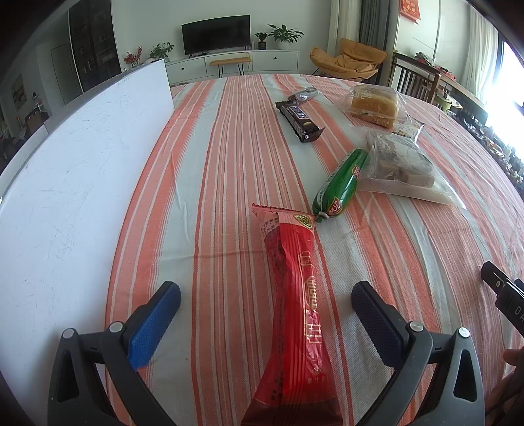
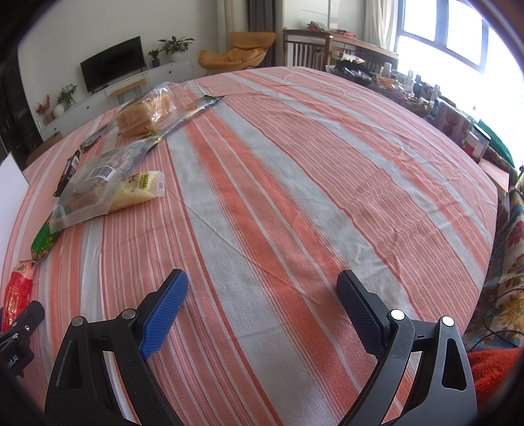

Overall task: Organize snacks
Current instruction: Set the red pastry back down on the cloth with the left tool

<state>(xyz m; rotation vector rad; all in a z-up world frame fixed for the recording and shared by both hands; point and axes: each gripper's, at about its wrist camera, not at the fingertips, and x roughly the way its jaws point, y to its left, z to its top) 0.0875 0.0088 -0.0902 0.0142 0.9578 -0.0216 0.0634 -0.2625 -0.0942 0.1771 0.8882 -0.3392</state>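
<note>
Straddling the red packet, left jaws gape; right jaws gape over bare tablecloth.

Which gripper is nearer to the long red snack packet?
Left. The left gripper has its open jaws on both sides of the red snack packet; the right gripper is off to its right, over bare cloth.

My left wrist camera sits low over the table, looking toward the TV at 12 o'clock. My right wrist camera looks further toward 1 o'clock at the window. Both views share the green sausage and the TV.
</note>
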